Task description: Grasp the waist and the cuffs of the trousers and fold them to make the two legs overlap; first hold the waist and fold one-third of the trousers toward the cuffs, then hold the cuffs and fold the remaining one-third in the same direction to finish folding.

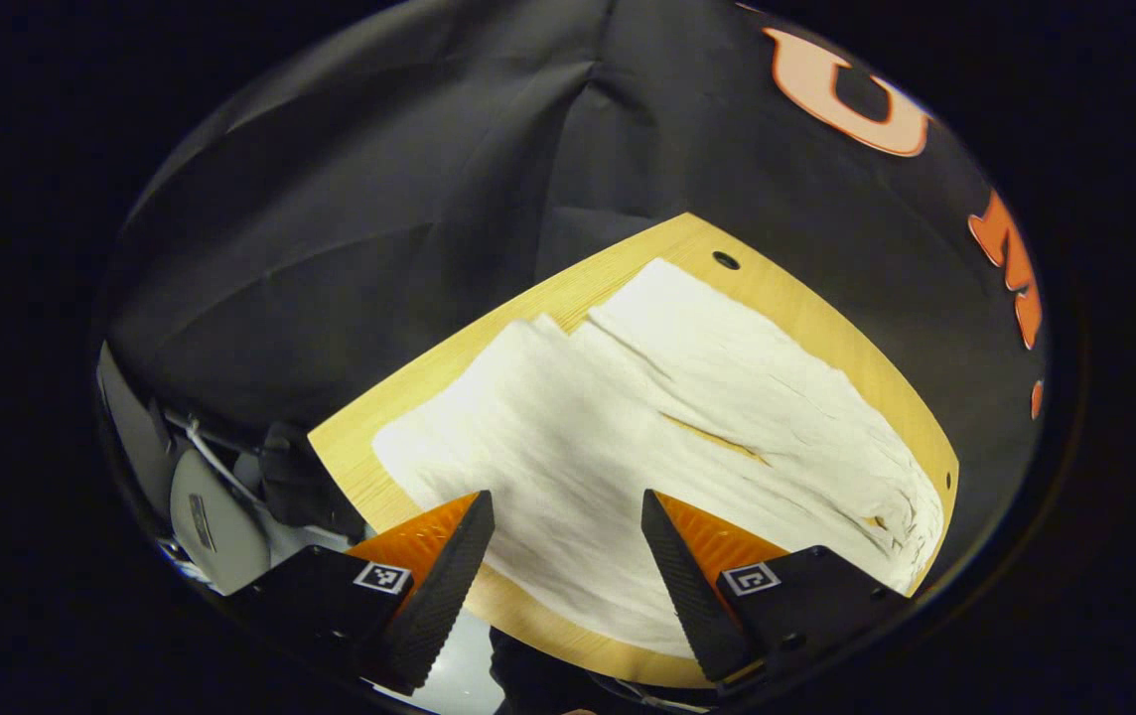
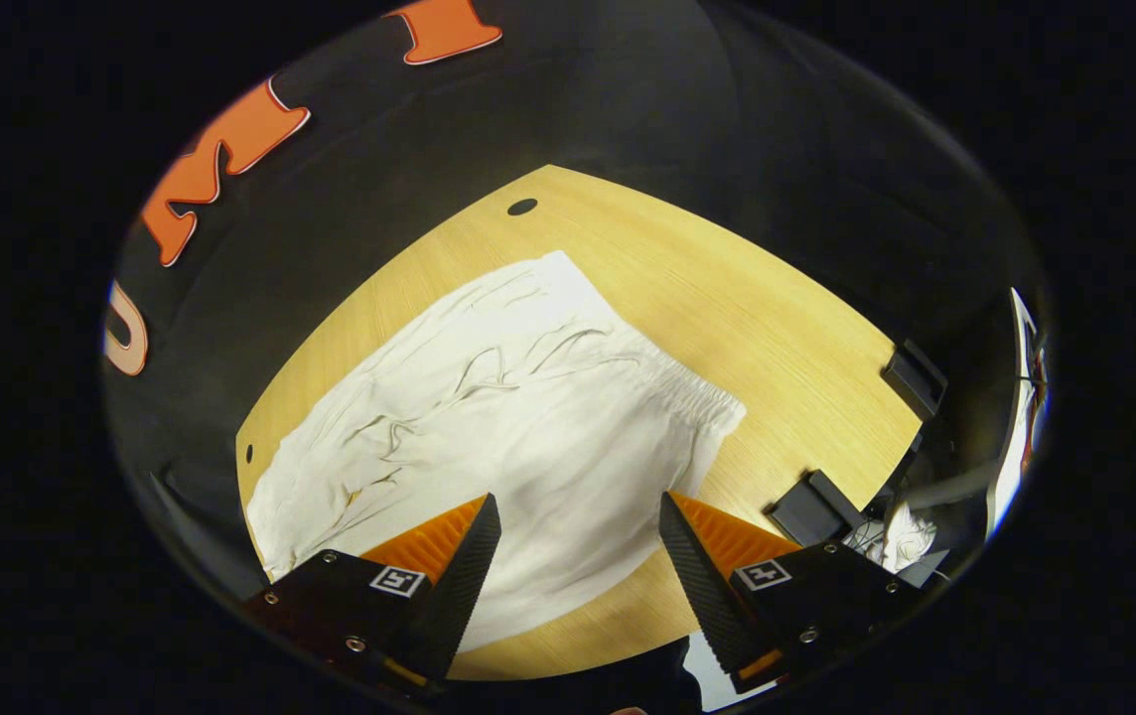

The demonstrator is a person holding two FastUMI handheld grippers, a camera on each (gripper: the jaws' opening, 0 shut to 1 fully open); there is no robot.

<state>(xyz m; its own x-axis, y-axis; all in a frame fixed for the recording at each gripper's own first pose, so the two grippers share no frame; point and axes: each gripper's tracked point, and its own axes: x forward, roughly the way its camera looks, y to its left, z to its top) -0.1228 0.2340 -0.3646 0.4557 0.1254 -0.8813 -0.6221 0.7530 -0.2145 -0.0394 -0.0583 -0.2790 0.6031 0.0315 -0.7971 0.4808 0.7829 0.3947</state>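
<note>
spread flat on light wooden table (image 2: 777, 328): white cloth trousers (image 2: 489, 437), elastic waist toward right in right gripper view, legs side by side, perhaps slightly overlapping; black flat blocks (image 2: 811, 506) beyond waist.

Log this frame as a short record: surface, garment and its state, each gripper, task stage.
surface: wooden table
garment: white trousers, spread flat, wrinkled; the two legs lie side by side, not overlapped
waistband: elastic edge seen in the right gripper view
left gripper: open, above the trousers, holding nothing
right gripper: open, above the trousers, holding nothing
stage: no fold made yet
</note>
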